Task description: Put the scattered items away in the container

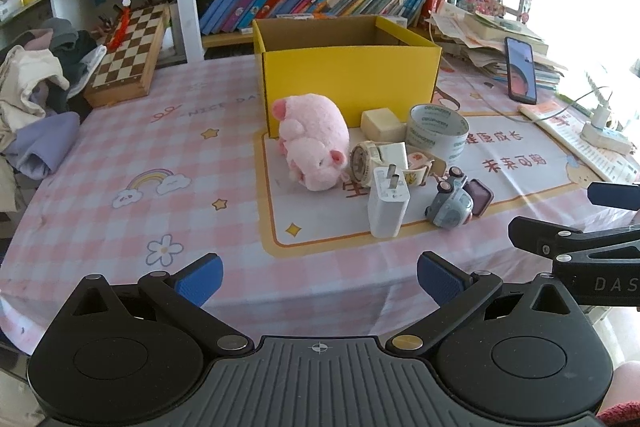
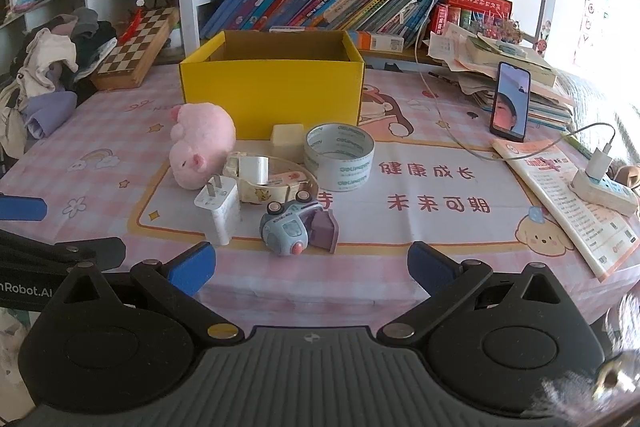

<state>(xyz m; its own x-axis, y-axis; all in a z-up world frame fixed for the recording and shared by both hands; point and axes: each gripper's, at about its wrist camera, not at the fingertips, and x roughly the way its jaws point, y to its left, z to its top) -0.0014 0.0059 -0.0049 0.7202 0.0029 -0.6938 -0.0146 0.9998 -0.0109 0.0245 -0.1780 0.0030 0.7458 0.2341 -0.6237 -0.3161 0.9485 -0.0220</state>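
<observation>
A yellow cardboard box (image 1: 348, 83) (image 2: 272, 95) stands open-topped in the middle of the table. In front of it lie a pink plush pig (image 1: 314, 143) (image 2: 200, 143), a white charger plug (image 1: 389, 203) (image 2: 218, 209), a blue toy car (image 1: 452, 203) (image 2: 290, 231), a roll of clear tape (image 1: 438, 133) (image 2: 339, 157), a cream block (image 1: 382, 123) (image 2: 287, 139) and a watch (image 1: 366, 161). My left gripper (image 1: 319, 281) hangs open near the table's front edge, nothing between its fingers. My right gripper (image 2: 312, 267) is open too, just short of the toy car.
A chessboard box (image 1: 128, 59) and a heap of clothes (image 1: 36, 95) sit at the left. A phone (image 2: 510, 101), stacked books, a booklet (image 2: 568, 203) and a power strip (image 2: 604, 187) with cables crowd the right. Bookshelves rise behind the box.
</observation>
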